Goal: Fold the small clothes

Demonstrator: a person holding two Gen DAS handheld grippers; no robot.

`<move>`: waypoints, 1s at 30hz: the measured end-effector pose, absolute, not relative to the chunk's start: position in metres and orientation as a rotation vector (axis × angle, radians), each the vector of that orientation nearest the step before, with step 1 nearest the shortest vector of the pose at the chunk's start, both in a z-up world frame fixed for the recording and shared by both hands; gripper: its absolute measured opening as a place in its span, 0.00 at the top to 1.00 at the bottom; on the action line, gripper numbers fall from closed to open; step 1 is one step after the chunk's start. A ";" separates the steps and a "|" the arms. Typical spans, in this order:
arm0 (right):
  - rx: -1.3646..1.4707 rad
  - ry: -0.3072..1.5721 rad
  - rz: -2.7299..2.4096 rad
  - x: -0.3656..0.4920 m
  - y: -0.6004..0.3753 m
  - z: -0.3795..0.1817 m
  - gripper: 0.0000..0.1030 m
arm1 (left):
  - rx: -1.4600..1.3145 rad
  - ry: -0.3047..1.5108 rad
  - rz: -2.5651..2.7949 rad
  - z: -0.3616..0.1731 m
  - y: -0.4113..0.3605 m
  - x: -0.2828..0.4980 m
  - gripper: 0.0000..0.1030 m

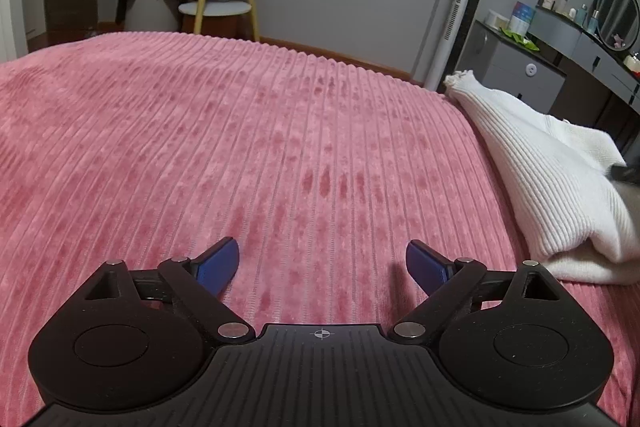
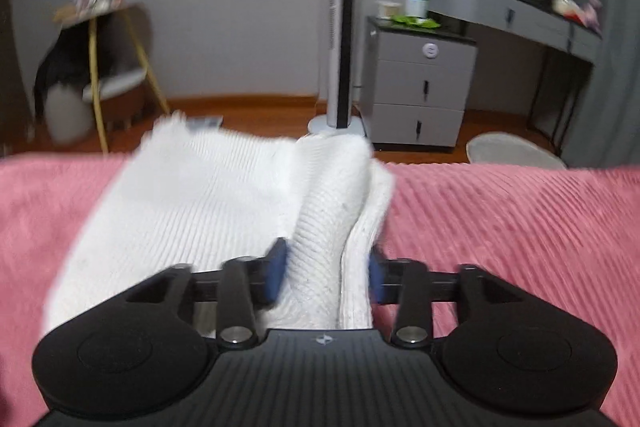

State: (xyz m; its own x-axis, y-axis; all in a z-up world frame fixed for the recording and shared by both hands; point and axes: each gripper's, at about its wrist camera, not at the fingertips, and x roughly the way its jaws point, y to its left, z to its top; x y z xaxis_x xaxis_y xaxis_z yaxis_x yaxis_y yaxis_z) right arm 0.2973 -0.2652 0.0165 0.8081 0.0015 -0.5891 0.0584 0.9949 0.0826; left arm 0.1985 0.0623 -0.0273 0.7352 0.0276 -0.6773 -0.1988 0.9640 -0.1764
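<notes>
Here our right tongs (image 2: pixel 326 267) pinch a thick fold of the white sweater (image 2: pixel 208 195) on the pink bed (image 2: pixel 520 219), probably to carry it over; our left tongs (image 1: pixel 322 263) wait wide apart, well left of it.

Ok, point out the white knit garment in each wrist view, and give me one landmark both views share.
Left wrist view: the white knit garment lies at the right edge on the pink bedspread, apart from the open left gripper.
Right wrist view: it fills the centre, a bunched fold clamped in the right gripper.
Shared landmark: the white tower fan standing beyond the bed.
</notes>
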 end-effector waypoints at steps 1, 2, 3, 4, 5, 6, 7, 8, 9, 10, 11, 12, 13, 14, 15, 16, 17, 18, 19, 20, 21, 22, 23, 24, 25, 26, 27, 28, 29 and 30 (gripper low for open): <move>0.134 0.598 -0.034 0.286 -0.268 0.022 0.52 | -0.244 0.735 0.126 -0.028 0.062 0.199 0.08; 0.171 0.567 -0.028 0.274 -0.272 0.027 0.52 | -0.241 0.735 0.124 -0.028 0.061 0.199 0.08; 0.214 0.536 -0.020 0.258 -0.276 0.031 0.52 | -0.235 0.737 0.123 -0.029 0.060 0.199 0.08; 0.251 0.519 -0.019 0.245 -0.278 0.034 0.53 | -0.228 0.738 0.122 -0.029 0.058 0.199 0.08; 0.277 0.499 -0.007 0.233 -0.278 0.036 0.53 | -0.221 0.738 0.121 -0.029 0.057 0.199 0.08; 0.291 0.481 0.017 0.227 -0.280 0.037 0.57 | -0.216 0.738 0.119 -0.029 0.055 0.199 0.08; 0.288 0.470 0.036 0.220 -0.276 0.037 0.70 | -0.213 0.739 0.117 -0.029 0.054 0.198 0.08; 0.270 0.466 0.062 0.217 -0.269 0.036 0.76 | -0.211 0.740 0.115 -0.029 0.054 0.198 0.08; 0.247 0.470 0.088 0.217 -0.269 0.034 0.81 | -0.209 0.742 0.114 -0.028 0.053 0.198 0.08; 0.226 0.483 0.104 0.219 -0.263 0.033 0.82 | -0.209 0.743 0.112 -0.028 0.053 0.198 0.08; 0.207 0.505 0.108 0.224 -0.257 0.028 0.83 | -0.209 0.744 0.110 -0.028 0.052 0.197 0.08; 0.191 0.528 0.107 0.229 -0.252 0.024 0.87 | -0.209 0.746 0.108 -0.028 0.052 0.197 0.08; 0.173 0.557 0.093 0.231 -0.250 0.020 0.88 | -0.210 0.746 0.108 -0.028 0.052 0.197 0.08; 0.141 0.586 0.060 0.235 -0.248 0.013 0.88 | -0.211 0.747 0.108 -0.028 0.053 0.197 0.08; 0.110 0.608 0.030 0.238 -0.244 0.007 0.89 | -0.210 0.748 0.108 -0.028 0.053 0.198 0.08; 0.081 0.634 0.002 0.238 -0.244 0.000 0.93 | -0.208 0.749 0.109 -0.029 0.053 0.198 0.07; 0.062 0.656 -0.016 0.238 -0.246 -0.008 0.93 | -0.205 0.750 0.110 -0.029 0.052 0.198 0.07; 0.041 0.672 -0.034 0.236 -0.249 -0.017 0.94 | -0.201 0.751 0.111 -0.030 0.052 0.199 0.07; 0.008 0.673 -0.045 0.234 -0.251 -0.027 0.98 | -0.194 0.752 0.113 -0.031 0.051 0.199 0.07; -0.019 0.661 -0.039 0.230 -0.252 -0.035 0.98 | -0.185 0.753 0.115 -0.031 0.049 0.200 0.07; -0.030 0.653 -0.032 0.226 -0.252 -0.038 0.98 | -0.176 0.754 0.117 -0.032 0.048 0.200 0.07; -0.034 0.664 -0.030 0.227 -0.251 -0.035 0.98 | -0.166 0.755 0.117 -0.032 0.047 0.200 0.07; -0.032 0.688 -0.032 0.229 -0.250 -0.029 0.98 | -0.155 0.756 0.118 -0.032 0.046 0.200 0.07; -0.011 0.701 -0.035 0.229 -0.249 -0.020 0.98 | -0.149 0.757 0.119 -0.033 0.045 0.200 0.07; 0.010 0.689 -0.034 0.230 -0.249 -0.011 0.96 | -0.146 0.757 0.121 -0.033 0.044 0.200 0.06; 0.018 0.660 -0.031 0.228 -0.247 -0.001 0.94 | -0.144 0.758 0.121 -0.033 0.044 0.200 0.06; 0.008 0.627 -0.030 0.226 -0.244 0.008 0.91 | -0.142 0.758 0.122 -0.033 0.044 0.199 0.06; -0.009 0.598 -0.026 0.225 -0.238 0.014 0.90 | -0.139 0.758 0.122 -0.033 0.043 0.199 0.06; -0.023 0.583 -0.017 0.227 -0.233 0.018 0.89 | -0.134 0.759 0.123 -0.033 0.043 0.199 0.06; -0.039 0.575 -0.007 0.230 -0.228 0.020 0.89 | -0.127 0.759 0.123 -0.033 0.041 0.199 0.06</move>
